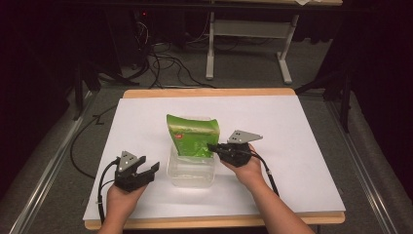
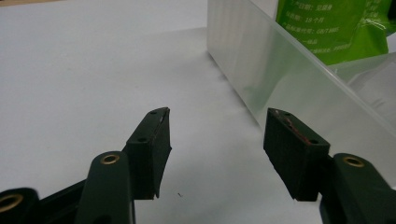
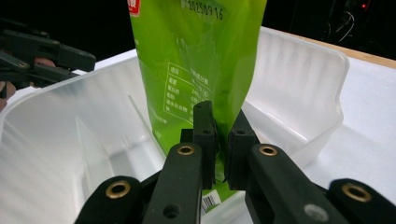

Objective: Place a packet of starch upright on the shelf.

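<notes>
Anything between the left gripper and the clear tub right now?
Nothing. The left gripper is open beside the tub, and the left gripper view shows bare white tabletop between its fingers and the tub wall.

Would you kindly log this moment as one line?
right gripper: shut on green pouch | pouch: standing in clear plastic container | left gripper: open beside container

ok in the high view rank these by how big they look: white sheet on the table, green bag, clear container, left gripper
1. White sheet, by far the largest.
2. Clear container and green bag: look about alike, and the bag hides part of the container, so no ranking between them.
3. Left gripper, smallest, though it sits nearer the camera.
</notes>
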Demonstrator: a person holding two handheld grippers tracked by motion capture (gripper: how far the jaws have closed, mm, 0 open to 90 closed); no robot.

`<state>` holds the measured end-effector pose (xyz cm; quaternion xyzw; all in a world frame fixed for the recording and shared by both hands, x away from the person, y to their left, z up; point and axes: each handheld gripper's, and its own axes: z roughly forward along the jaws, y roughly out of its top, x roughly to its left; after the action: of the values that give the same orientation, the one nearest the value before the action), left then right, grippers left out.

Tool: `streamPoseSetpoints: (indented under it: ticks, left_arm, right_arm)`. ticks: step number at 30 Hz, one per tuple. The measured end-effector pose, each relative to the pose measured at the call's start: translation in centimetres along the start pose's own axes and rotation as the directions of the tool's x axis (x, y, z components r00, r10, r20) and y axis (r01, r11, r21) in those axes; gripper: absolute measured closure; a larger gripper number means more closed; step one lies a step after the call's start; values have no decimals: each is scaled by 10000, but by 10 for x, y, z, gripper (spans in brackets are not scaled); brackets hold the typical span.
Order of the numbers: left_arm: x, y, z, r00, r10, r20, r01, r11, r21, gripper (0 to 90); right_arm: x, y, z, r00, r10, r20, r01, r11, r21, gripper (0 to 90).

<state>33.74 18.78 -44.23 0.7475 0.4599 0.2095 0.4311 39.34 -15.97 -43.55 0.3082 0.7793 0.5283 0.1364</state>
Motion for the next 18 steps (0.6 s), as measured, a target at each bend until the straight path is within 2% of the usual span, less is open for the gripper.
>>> streamPoseSetpoints:
  ticks: [18]
  left_arm:
    - [-1, 0, 0, 10000, 21, 8, -21, 10000, 29, 417]
  right_arm:
    - [1, -7, 0, 10000, -28, 54, 28, 10000, 59, 864]
